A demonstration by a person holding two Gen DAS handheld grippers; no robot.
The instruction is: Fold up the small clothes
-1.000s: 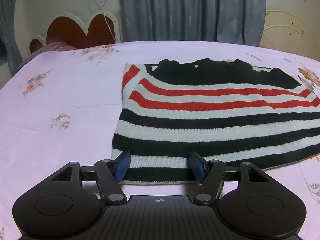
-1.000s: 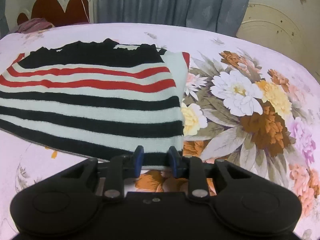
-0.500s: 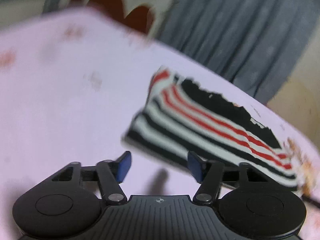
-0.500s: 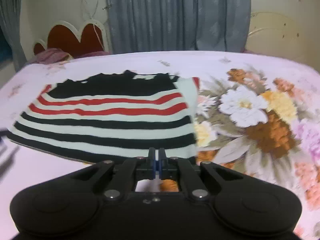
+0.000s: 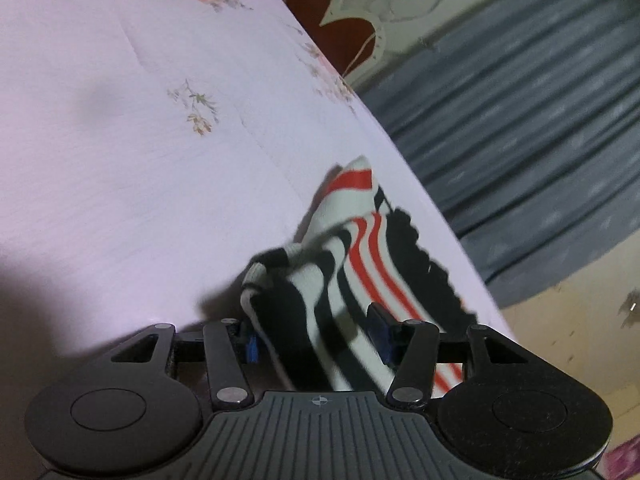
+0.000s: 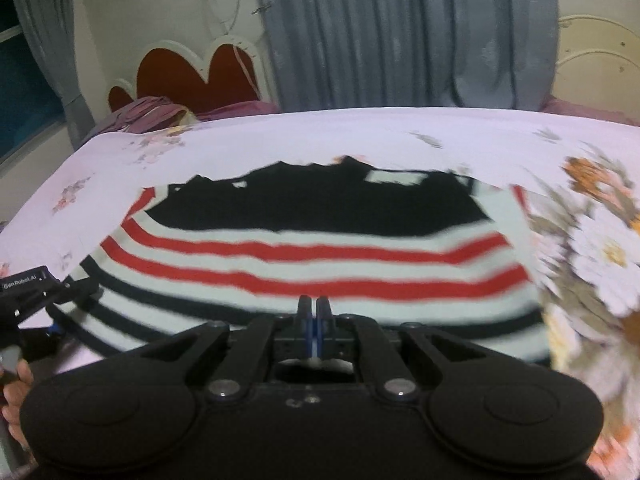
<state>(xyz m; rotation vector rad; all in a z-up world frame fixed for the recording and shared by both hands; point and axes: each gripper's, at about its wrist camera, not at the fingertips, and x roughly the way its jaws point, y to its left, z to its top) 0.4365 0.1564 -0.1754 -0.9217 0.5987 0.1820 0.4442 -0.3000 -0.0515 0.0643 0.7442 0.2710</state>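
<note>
A black, white and red striped sweater (image 6: 312,252) lies flat on the pink bed sheet (image 6: 360,136). My right gripper (image 6: 313,312) is shut at the sweater's near hem, with a sliver of white fabric between its pads. In the left wrist view the picture is rolled over. There the sweater's near left corner (image 5: 288,292) is rumpled and raised between the jaws of my left gripper (image 5: 316,338). Those jaws stand wide and their pads do not squeeze the fabric. The left gripper's black body (image 6: 28,292) shows at the left edge of the right wrist view, with a person's hand (image 6: 14,384) below it.
A red and white headboard (image 6: 192,76) and grey curtains (image 6: 400,32) stand behind the bed. A purple bundle (image 6: 152,114) lies at the far left corner. Large printed flowers (image 6: 600,248) cover the sheet right of the sweater. Plain pink sheet (image 5: 120,160) spreads left of it.
My left gripper rolled over and dropped onto the sweater's left corner, which is now rumpled between its jaws. My right gripper shut at the hem and moved, so the sweater looks nearer.
</note>
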